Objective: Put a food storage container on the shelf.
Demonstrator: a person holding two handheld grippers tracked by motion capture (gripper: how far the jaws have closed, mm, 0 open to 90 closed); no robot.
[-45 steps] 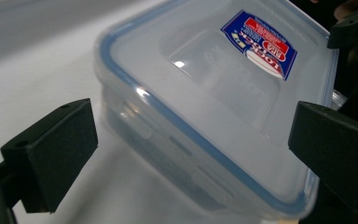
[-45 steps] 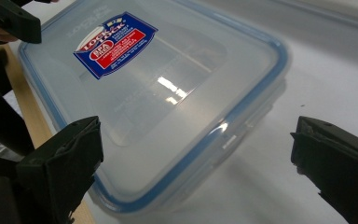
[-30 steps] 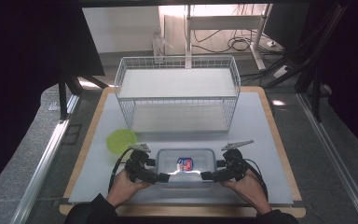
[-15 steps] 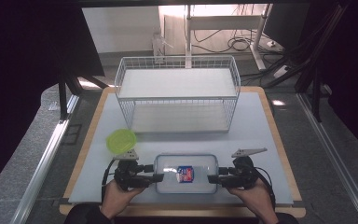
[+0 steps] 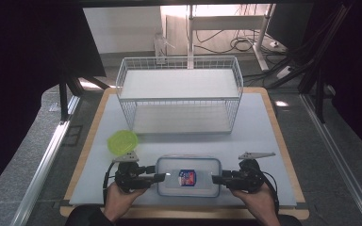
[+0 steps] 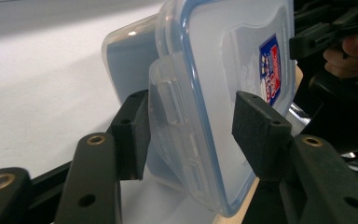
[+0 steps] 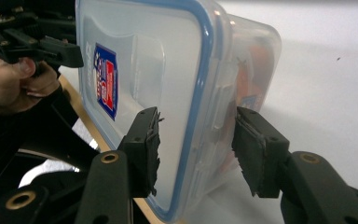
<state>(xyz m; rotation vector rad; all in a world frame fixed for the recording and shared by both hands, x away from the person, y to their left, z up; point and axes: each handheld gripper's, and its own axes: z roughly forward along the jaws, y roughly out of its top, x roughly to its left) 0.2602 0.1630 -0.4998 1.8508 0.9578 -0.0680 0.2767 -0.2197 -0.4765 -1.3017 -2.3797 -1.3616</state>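
Both grippers, left (image 5: pixel 159 177) and right (image 5: pixel 217 179), clamp the lidded container (image 5: pixel 188 176) below the wire basket (image 5: pixel 179 96); uneven squeeze could tip it

Left gripper (image 5: pixel 161 177), right gripper (image 5: pixel 215 179) half-closed.

White table mat (image 5: pixel 264 127) on wood-edged table; behind it grey floor (image 5: pixel 311 108), cables (image 5: pixel 235 44), white desk legs, dark curtains both sides.

Black gripper (image 6: pixel 191 135), brass-ringed screw holes
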